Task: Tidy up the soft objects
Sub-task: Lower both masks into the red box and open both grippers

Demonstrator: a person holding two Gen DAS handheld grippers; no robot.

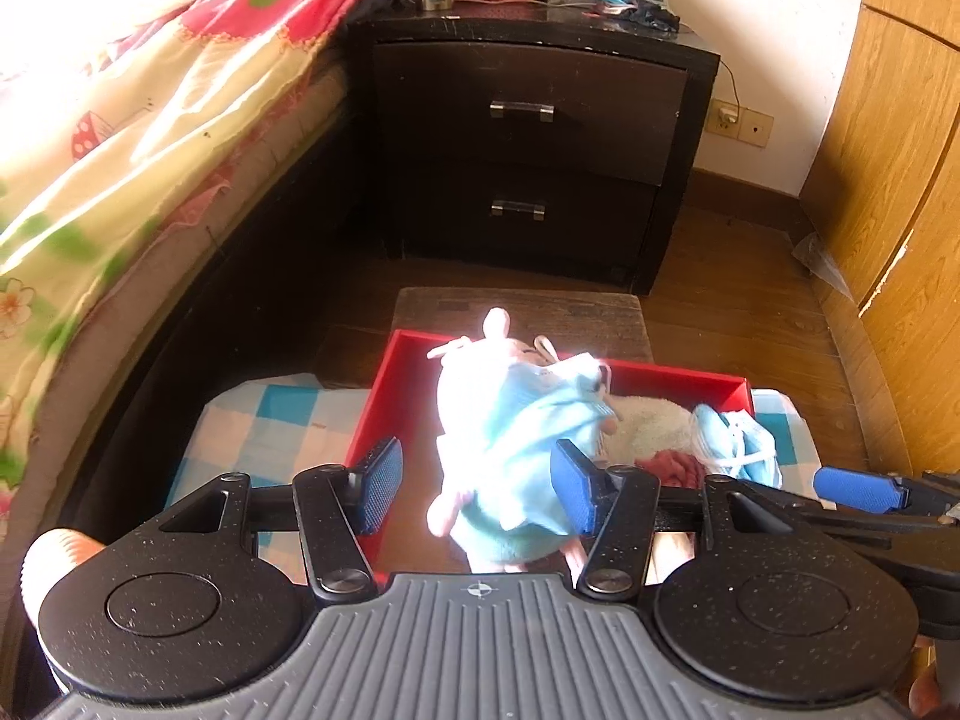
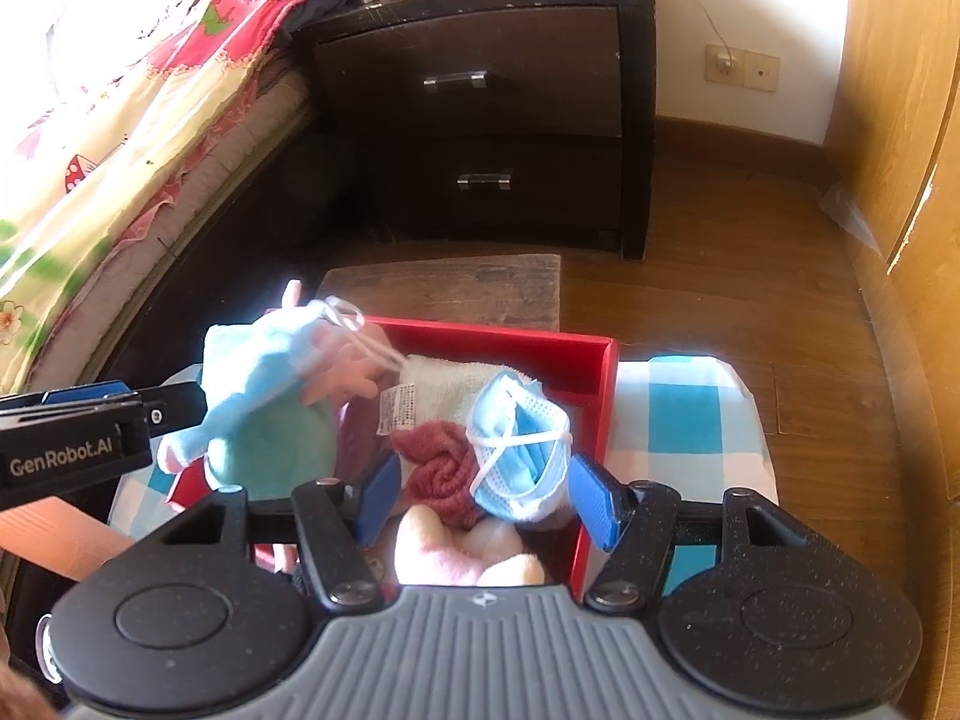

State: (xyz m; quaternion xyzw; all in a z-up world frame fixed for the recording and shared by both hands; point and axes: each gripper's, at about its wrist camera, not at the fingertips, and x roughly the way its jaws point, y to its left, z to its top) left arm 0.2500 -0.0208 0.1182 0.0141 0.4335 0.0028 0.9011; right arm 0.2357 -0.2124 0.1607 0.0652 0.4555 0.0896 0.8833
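Note:
A red box sits on a blue checked cloth. A pink plush toy in a light blue dress stands between the wide-open jaws of my left gripper, touching the right pad; no grip shows. In the box lie a cream towel, a dark red knitted cloth, a crumpled blue face mask and a pale pink plush. My right gripper is open, its jaws around the mask and red cloth.
A dark nightstand with two drawers stands behind, a wooden stool in front of it. A bed with a flowered quilt is on the left, a wooden wardrobe on the right.

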